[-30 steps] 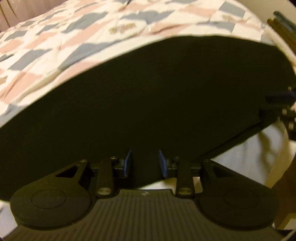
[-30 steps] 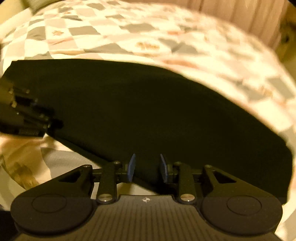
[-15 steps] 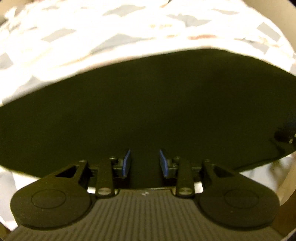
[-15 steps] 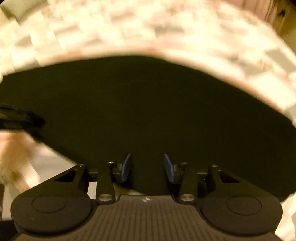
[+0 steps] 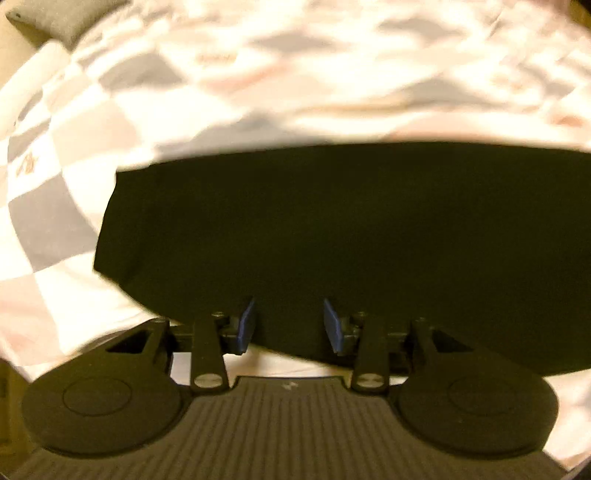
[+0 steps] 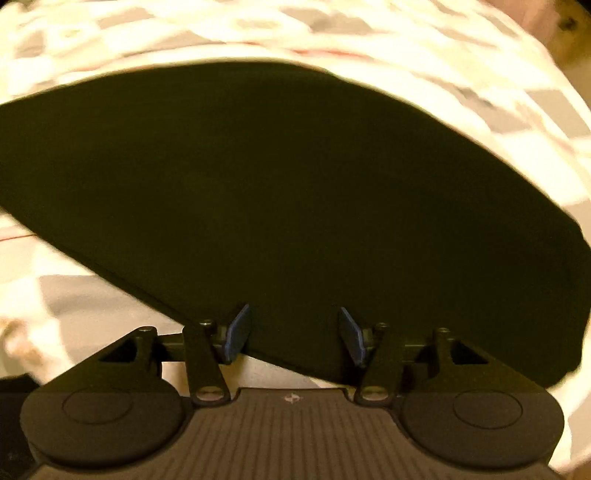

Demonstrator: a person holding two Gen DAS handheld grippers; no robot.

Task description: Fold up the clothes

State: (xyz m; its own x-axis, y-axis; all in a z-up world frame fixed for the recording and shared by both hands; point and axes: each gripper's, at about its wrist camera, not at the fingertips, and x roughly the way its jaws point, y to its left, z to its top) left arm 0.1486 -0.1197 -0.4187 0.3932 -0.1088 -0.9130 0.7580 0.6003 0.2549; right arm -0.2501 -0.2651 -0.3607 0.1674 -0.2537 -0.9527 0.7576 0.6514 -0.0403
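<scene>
A black garment lies flat and folded on a checked bedspread. In the left wrist view its left end shows and it runs off the frame to the right. My left gripper is open, its blue pads apart over the garment's near edge. In the right wrist view the same garment fills the middle, with its right end in view. My right gripper is open wider, also astride the near hem. Neither gripper shows in the other's view.
The pink, grey and white bedspread stretches beyond the garment on all sides. A grey pillow sits at the far left corner. The bed's edge drops away at the lower left of the left wrist view.
Both grippers' jaws have spread wider, the right more than the left. Both views have shifted over the garment, and each gripper has dropped out of the other's view.
</scene>
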